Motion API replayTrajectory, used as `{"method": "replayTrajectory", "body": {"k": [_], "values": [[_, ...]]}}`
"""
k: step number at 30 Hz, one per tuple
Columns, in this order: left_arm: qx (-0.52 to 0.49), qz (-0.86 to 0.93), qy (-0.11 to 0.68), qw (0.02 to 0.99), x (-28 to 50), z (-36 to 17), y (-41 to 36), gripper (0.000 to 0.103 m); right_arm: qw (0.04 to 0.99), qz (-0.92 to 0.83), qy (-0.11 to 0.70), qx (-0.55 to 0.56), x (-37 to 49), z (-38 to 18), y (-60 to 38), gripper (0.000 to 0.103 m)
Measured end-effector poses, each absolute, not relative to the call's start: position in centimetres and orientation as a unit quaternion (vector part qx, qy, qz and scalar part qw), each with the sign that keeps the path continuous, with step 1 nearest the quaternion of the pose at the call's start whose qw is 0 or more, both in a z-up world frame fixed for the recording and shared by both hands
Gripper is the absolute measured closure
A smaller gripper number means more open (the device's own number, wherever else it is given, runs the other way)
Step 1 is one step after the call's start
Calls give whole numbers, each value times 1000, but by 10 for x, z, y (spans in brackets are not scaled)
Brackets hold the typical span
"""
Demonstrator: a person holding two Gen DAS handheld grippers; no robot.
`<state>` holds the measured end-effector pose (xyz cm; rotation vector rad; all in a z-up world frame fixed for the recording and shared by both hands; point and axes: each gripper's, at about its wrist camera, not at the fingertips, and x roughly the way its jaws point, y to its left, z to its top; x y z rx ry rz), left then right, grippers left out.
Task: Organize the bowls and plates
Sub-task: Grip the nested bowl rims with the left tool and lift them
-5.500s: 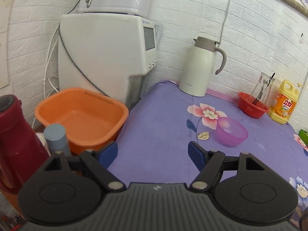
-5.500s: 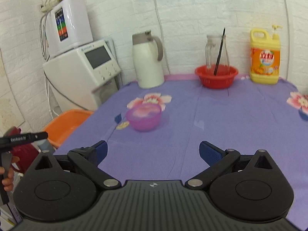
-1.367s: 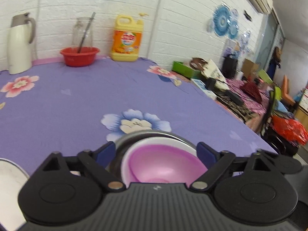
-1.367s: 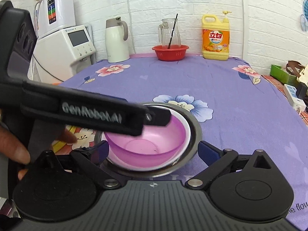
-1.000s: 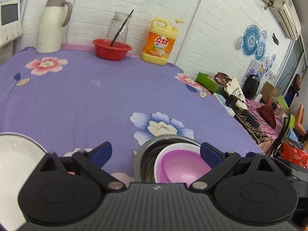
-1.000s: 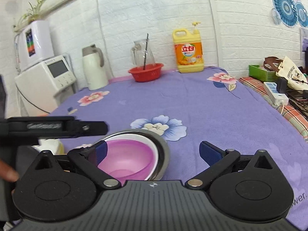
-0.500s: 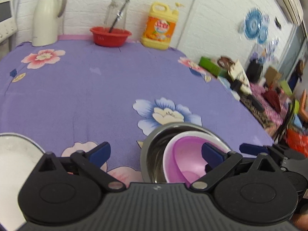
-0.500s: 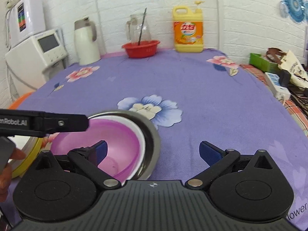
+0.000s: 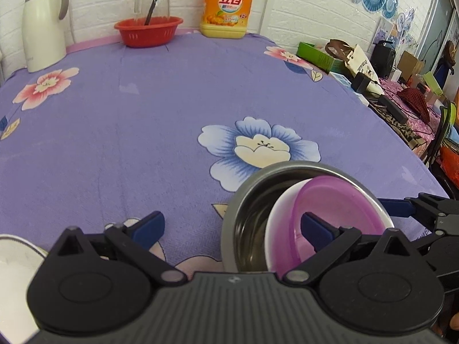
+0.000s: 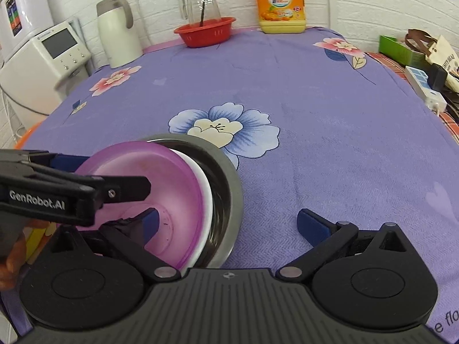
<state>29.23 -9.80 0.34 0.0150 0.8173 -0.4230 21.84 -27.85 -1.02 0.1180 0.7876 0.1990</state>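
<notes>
Left gripper (image 9: 232, 226) spread, purple bowl (image 9: 338, 200) at its right.

Red basket (image 9: 148, 31), detergent jug (image 9: 227, 3), white thermos (image 9: 43, 23) along wall.

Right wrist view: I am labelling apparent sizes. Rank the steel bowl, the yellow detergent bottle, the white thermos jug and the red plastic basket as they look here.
1. Steel bowl, by far; it is also nearest.
2-4. White thermos jug, yellow detergent bottle and red plastic basket look too alike to rank.
</notes>
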Motion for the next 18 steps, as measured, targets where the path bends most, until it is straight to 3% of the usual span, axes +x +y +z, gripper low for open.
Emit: {"method": "replayTrajectory", "body": {"k": [18], "values": [[-3, -223, 398, 890, 297, -3, -101, 0, 930, 69, 357, 63, 210, -13, -273, 0]]}}
